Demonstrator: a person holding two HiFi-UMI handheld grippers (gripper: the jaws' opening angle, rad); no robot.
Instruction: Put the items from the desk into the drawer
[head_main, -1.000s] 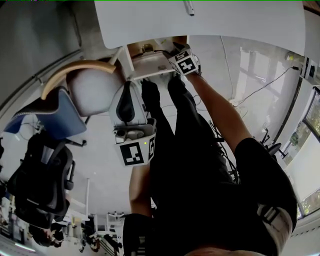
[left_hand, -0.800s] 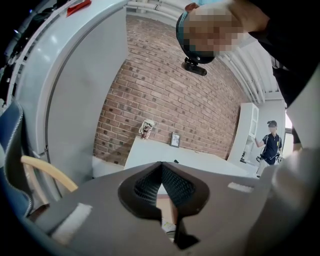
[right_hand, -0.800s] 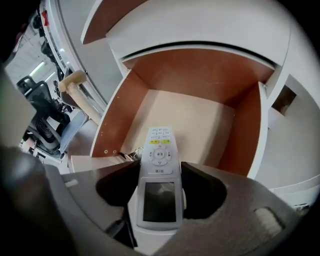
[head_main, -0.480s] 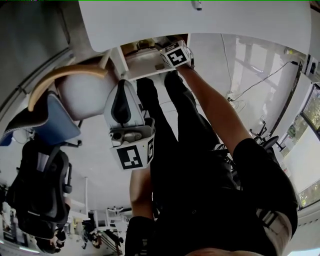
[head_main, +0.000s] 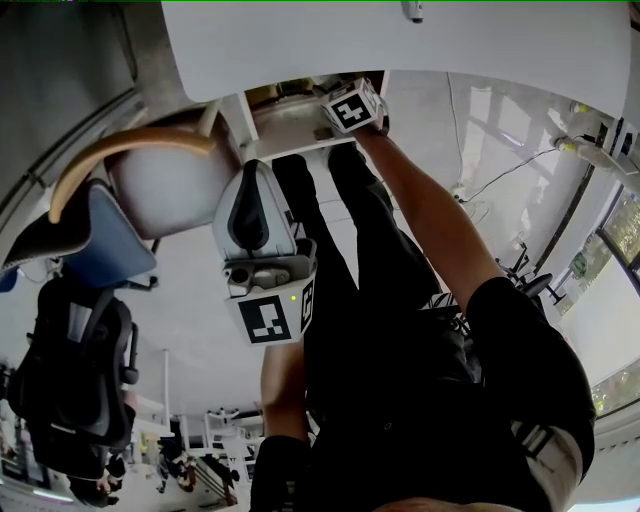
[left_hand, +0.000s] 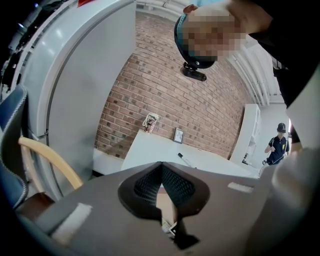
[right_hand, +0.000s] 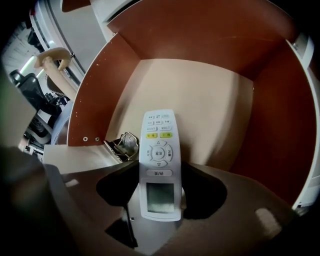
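While the right gripper (right_hand: 160, 186) reaches into the open drawer (right_hand: 270, 125) under the desk's (head_main: 400, 50) near edge, its jaws are clamped on the screen end of the remote (right_hand: 158, 145). The remote's long axis runs straight out along the jaws, with the button end pointing toward the drawer's back wall. It sits low over the pale drawer floor, though contact with the floor cannot be confirmed. A metal clip (right_hand: 123, 145) lies in the drawer just left of the remote. The left gripper (left_hand: 161, 172), jaws together and empty, is held back by the person's body, well apart from the desk. A marker (left_hand: 185, 160) lies on the desk top, well in from the near edge. By this layout, release needs only the jaws parting; the right gripper is the nearer to the marker.
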